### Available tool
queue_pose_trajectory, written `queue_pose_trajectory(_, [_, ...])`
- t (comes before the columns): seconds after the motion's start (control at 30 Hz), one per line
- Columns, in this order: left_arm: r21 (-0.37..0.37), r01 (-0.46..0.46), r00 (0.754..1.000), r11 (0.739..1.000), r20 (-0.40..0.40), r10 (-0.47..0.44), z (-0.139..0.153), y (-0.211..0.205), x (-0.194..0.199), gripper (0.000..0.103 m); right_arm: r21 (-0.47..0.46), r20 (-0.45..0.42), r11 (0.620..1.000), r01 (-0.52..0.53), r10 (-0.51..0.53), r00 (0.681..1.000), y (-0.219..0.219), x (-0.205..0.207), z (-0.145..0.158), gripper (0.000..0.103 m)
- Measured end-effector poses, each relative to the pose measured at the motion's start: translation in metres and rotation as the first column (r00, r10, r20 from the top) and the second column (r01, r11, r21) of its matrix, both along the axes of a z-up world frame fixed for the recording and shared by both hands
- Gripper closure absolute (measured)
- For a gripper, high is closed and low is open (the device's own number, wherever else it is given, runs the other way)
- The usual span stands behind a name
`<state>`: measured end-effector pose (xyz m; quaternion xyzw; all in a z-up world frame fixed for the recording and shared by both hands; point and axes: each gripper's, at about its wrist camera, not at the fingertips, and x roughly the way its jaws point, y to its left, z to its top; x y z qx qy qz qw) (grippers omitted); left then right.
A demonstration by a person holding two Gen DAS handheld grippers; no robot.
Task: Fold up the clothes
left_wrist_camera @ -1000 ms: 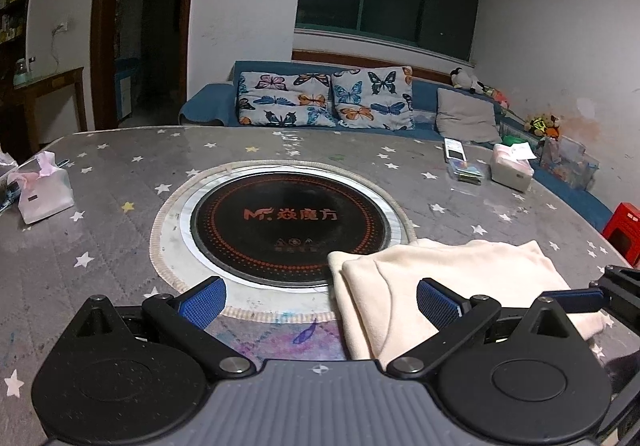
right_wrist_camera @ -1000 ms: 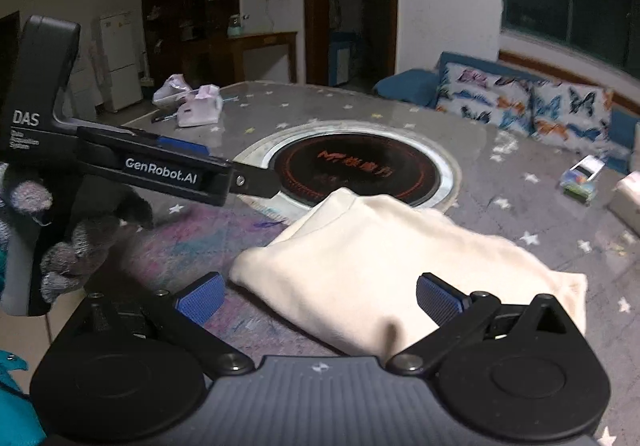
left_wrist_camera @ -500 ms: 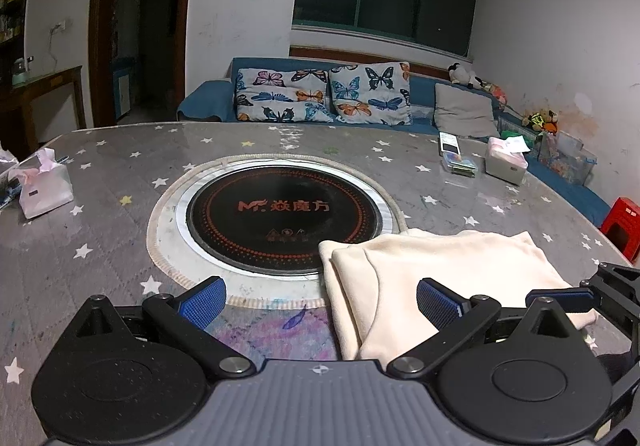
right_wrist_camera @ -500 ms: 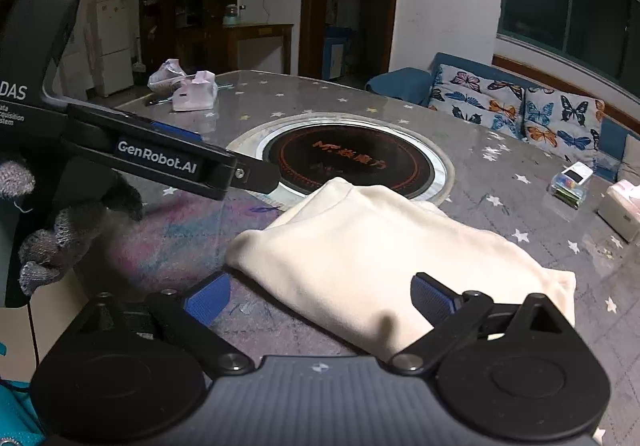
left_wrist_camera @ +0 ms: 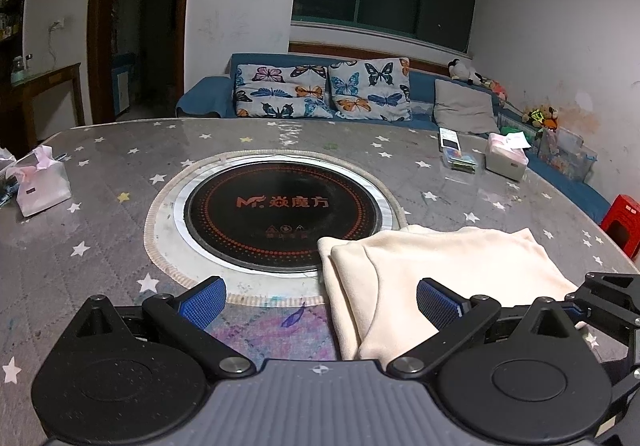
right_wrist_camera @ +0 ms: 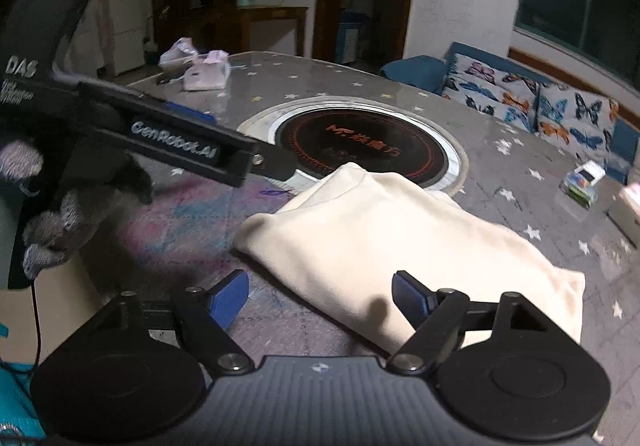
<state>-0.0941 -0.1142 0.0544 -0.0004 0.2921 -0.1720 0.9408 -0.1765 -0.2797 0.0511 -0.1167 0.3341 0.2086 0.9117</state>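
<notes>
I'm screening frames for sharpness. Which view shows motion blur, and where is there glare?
Right wrist view: the left gripper and its lettering smear with motion blur. Left wrist view: sharp, with ceiling-light glare on the glossy table beyond the induction cooktop; straight edges bow from the fisheye.

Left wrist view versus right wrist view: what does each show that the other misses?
Only the left wrist view shows the red stool and the soft toys by the wall. Only the right wrist view shows the gloved left hand holding the left gripper, and the white fridge. Both show the folded cream garment, the round black cooktop and the open right gripper.
</notes>
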Motion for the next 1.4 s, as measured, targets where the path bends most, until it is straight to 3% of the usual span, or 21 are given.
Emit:
queue_pose_trajectory(0.17, [0.0,0.003,1.0,1.0,-0.013,-0.003,-0.002,0.0,0.004,0.001,-0.032,0.01,0.997,-0.069,0.069,0.998,0.011,-0.003,0.001,0.033])
queue_pose_trajectory(0.37, [-0.009,0.001,0.999,1.0,-0.033,-0.001,-0.005,0.003,0.011,0.007,-0.069,0.012,0.989,-0.13,0.131,0.991,0.027,0.001,0.001,0.039])
queue_pose_trajectory(0.6, [-0.022,-0.014,0.998,1.0,-0.059,0.013,-0.009,0.01,0.019,0.007,-0.107,0.002,0.98,-0.166,0.167,0.986,0.039,0.008,-0.002,0.044])
queue_pose_trajectory(0.67, [-0.027,-0.018,0.998,0.999,-0.066,0.016,-0.011,0.011,0.021,0.007,-0.116,-0.001,0.978,-0.173,0.174,0.985,0.041,0.01,-0.003,0.05])
queue_pose_trajectory(1.2, [-0.127,-0.076,0.988,0.989,-0.147,0.057,-0.014,0.032,0.039,0.007,-0.186,0.005,0.958,-0.22,0.225,0.974,0.06,0.025,-0.014,0.059])
queue_pose_trajectory(1.4, [-0.177,-0.084,0.979,0.981,-0.197,0.048,-0.017,0.035,0.044,0.007,-0.186,0.007,0.961,-0.203,0.208,0.978,0.059,0.032,-0.018,0.077])
